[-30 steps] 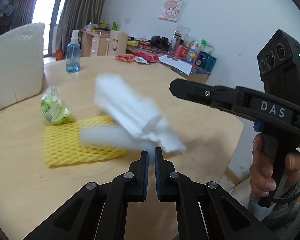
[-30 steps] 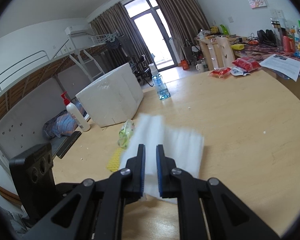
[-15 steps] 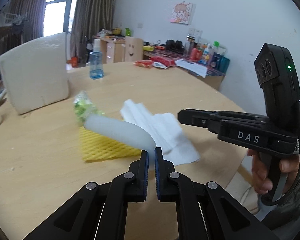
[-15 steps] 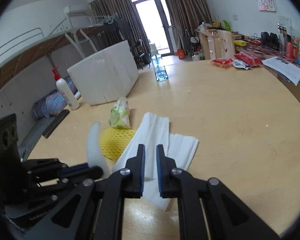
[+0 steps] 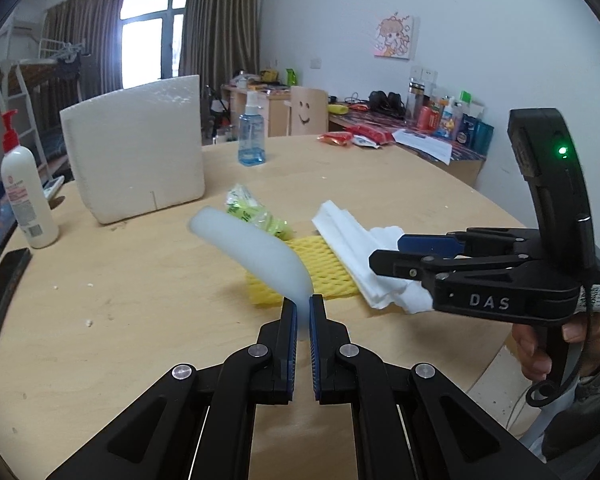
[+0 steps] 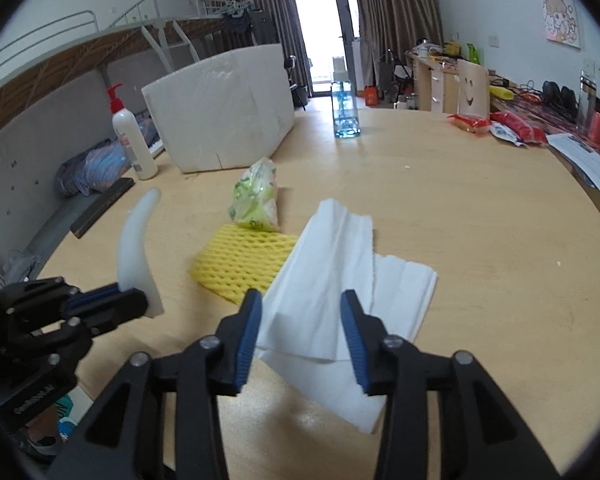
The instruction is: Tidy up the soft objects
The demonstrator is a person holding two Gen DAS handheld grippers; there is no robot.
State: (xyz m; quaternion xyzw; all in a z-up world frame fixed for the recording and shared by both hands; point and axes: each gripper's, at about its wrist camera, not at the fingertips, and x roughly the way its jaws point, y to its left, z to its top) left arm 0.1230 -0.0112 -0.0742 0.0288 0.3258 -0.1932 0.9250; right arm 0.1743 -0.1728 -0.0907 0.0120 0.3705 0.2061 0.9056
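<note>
My left gripper (image 5: 303, 304) is shut on the near end of a curved white foam strip (image 5: 256, 252), which arches up over the table. The strip (image 6: 134, 248) also shows in the right wrist view, rising from the left gripper (image 6: 134, 298). My right gripper (image 6: 302, 308) has its jaws opening. The near end of a white folded tissue (image 6: 332, 256) lies between them, and the pads do not press it. The tissue (image 5: 348, 236) partly overlaps a yellow foam net (image 6: 244, 260) lying flat. A green plastic bag (image 6: 256, 196) sits just beyond the net.
A white styrofoam block (image 5: 136, 152) stands at the back left, with a lotion pump bottle (image 5: 24, 196) and a dark flat object (image 5: 0, 296) by the left edge. A blue spray bottle (image 5: 252, 136) and red snack packets (image 5: 348, 136) are farther back. The round wooden table's edge (image 5: 500, 220) runs close on the right.
The right gripper's jaws have spread apart and the tissue, earlier held up, now lies on the table over the net's edge. The left gripper has drawn the foam strip away to the left.
</note>
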